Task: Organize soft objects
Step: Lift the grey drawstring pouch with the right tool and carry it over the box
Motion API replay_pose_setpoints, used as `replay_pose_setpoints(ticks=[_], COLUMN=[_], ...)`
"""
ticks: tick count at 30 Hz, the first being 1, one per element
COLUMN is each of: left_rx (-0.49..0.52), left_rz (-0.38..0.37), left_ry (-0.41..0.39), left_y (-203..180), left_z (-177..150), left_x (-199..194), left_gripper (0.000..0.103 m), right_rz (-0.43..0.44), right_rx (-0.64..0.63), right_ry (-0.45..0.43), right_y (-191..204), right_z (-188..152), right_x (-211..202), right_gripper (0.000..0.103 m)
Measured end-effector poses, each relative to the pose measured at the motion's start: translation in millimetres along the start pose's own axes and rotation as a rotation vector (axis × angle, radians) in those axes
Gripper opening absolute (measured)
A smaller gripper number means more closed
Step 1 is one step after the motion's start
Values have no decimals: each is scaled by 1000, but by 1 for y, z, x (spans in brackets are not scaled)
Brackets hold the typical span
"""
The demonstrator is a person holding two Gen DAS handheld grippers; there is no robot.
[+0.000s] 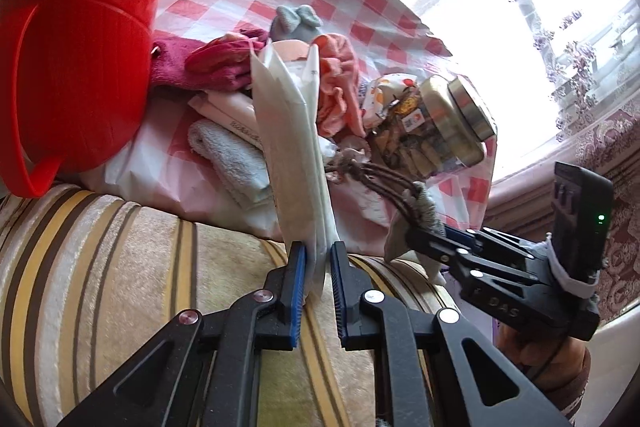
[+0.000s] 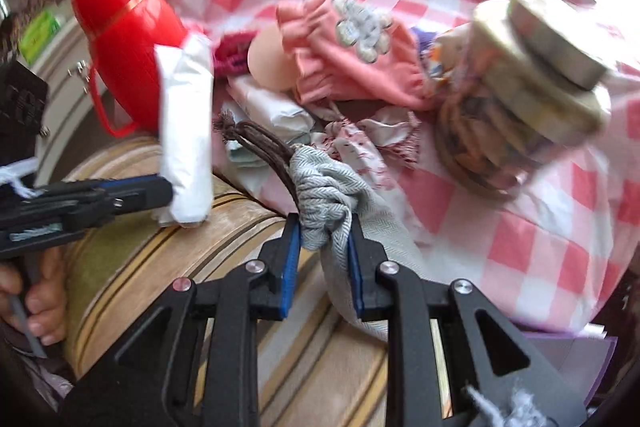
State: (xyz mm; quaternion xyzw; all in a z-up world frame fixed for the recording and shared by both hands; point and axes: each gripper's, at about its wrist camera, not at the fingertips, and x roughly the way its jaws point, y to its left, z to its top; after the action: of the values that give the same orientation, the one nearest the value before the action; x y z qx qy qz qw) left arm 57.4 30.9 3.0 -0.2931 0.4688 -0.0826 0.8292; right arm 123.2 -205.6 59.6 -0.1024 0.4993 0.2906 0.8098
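Note:
My left gripper (image 1: pixel 319 259) is shut on a white soft packet (image 1: pixel 290 147) and holds it upright over the striped cushion; the packet also shows in the right wrist view (image 2: pixel 186 131). My right gripper (image 2: pixel 324 231) is shut on the gathered neck of a grey herringbone drawstring bag (image 2: pixel 332 191) with brown cords (image 2: pixel 260 139); the bag also shows in the left wrist view (image 1: pixel 424 207). Behind lies a pile of soft things: a pink garment (image 2: pixel 344 63), magenta cloth (image 1: pixel 208 67), a folded pale towel (image 1: pixel 232 155).
A red thermos jug (image 1: pixel 76 47) stands at the left on the red-checked cloth (image 2: pixel 540 227). A glass jar with a metal lid (image 1: pixel 444 123) lies on its side at the right. A striped cushion (image 1: pixel 120 287) is below both grippers.

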Motion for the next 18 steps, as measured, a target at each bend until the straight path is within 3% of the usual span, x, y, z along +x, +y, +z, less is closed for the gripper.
replay_pose_setpoints(ticks=[11, 18], left_rx=[127, 222], left_rz=[-70, -112], left_ry=[10, 68], left_y=[-48, -85], left_z=[-19, -37], left_x=[-8, 4], left_gripper=[6, 6], right_rz=[-99, -124], right_rx=[165, 288], right_ry=[-102, -103], right_y=[-34, -64], right_z=[-54, -100], right_x=[-47, -65], right_gripper=[26, 26])
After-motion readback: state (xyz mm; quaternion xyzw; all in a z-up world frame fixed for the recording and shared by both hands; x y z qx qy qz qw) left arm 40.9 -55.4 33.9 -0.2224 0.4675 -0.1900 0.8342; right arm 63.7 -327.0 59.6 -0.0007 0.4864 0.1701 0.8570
